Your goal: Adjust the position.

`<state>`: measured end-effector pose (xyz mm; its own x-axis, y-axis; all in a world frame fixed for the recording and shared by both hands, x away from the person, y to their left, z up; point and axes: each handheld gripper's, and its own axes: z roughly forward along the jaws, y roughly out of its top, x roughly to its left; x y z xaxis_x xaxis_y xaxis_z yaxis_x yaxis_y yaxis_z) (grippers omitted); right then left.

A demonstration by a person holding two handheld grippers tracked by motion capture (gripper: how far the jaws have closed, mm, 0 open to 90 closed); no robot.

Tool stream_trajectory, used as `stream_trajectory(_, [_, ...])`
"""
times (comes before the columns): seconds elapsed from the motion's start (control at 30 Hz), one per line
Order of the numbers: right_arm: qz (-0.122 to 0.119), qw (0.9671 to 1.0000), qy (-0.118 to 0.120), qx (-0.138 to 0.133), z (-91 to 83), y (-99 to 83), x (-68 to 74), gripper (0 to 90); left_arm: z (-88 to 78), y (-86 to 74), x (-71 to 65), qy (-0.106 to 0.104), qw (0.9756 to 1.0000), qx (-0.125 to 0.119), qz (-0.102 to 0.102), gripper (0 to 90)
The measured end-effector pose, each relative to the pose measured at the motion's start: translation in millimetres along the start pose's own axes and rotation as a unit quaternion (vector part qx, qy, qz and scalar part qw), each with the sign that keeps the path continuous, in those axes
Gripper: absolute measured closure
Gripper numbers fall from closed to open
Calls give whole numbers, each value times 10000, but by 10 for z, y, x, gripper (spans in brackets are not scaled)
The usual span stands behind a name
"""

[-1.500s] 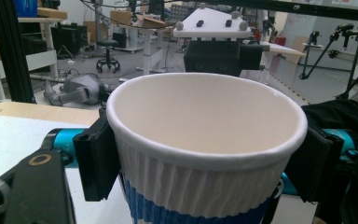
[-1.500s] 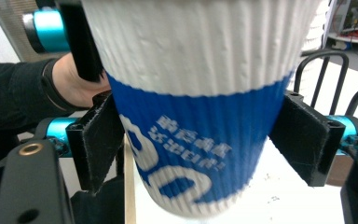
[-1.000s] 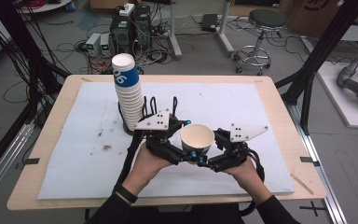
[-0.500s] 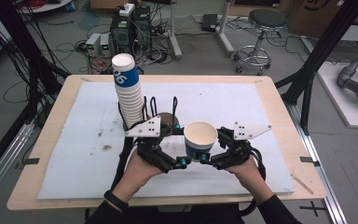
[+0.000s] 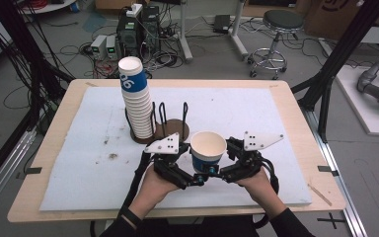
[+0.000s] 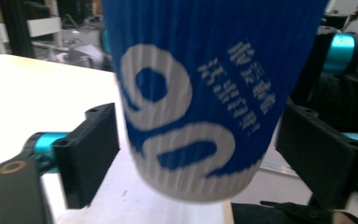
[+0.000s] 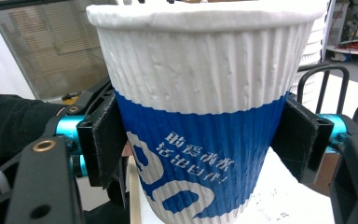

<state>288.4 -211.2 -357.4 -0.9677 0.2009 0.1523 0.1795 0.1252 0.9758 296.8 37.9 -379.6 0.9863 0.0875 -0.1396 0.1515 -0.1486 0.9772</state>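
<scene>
A white and blue ribbed paper cup [image 5: 208, 148] is held upright above the white mat, between both grippers. My right gripper [image 5: 223, 173] is shut on it, its pads [image 7: 106, 140] pressing the blue band of the cup [image 7: 200, 116] from both sides. My left gripper [image 5: 197, 177] comes in from the left. Its jaws have just been closing, and its pads [image 6: 93, 154] now meet the cup [image 6: 191, 102] low on the wall, near the base.
A tall stack of the same cups [image 5: 134, 98] stands in a brown wire-hooped holder [image 5: 172, 129] just behind the grippers. The white mat [image 5: 79, 148] covers the wooden table [image 5: 44, 207]. Cables, boxes and a stool [image 5: 276, 24] stand on the floor beyond.
My left gripper has dropped lower along the cup, opening wide halfway and closing in again. The right gripper and the cup have barely moved.
</scene>
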Motion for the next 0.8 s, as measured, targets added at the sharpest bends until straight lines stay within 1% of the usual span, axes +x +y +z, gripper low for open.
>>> stream_trajectory(0.07, [5,10000,39,11,17,-12,7,257,6,-16,-9,-25,10000,-44,77,209])
stream_trajectory(0.1, [-3,10000,23,25,24,-15,15,258,6,-20,-14,3,10000,-32,84,251])
stream_trajectory(0.13, [-11,10000,55,37,26,-16,17,259,1,-25,-15,-8,9999,-37,117,279])
stream_trajectory(0.17, [-20,10000,78,30,29,-16,25,260,0,-27,-17,-1,9999,-53,113,295])
stream_trajectory(0.23, [-36,10000,68,36,32,-18,24,260,-3,-26,-19,11,9999,-24,102,299])
stream_trajectory(0.3, [-35,9999,73,64,30,-19,25,259,-7,-22,-19,21,9999,28,156,301])
stream_trajectory(0.33, [-71,9999,76,80,28,-19,27,255,-9,-21,-20,17,9998,63,174,302])
stream_trajectory(0.37, [-114,9999,71,108,29,-16,29,239,-10,-21,-18,-3,9999,67,156,300])
stream_trajectory(0.43, [-87,9998,112,155,39,-6,29,210,-9,-24,-9,-42,9999,87,130,299])
stream_trajectory(0.5, [-86,9998,85,165,47,17,49,180,-5,-30,-6,-60,9998,120,144,299])
stream_trajectory(0.6, [-72,9998,104,122,47,38,46,165,3,-37,-5,-66,9997,194,137,299])
stream_trajectory(0.67, [-10,9999,130,37,31,53,43,162,9,-41,0,-76,9995,261,153,299])
stream_trajectory(0.8, [56,9999,151,-52,14,72,48,153,25,-45,-7,-101,9993,307,161,299])
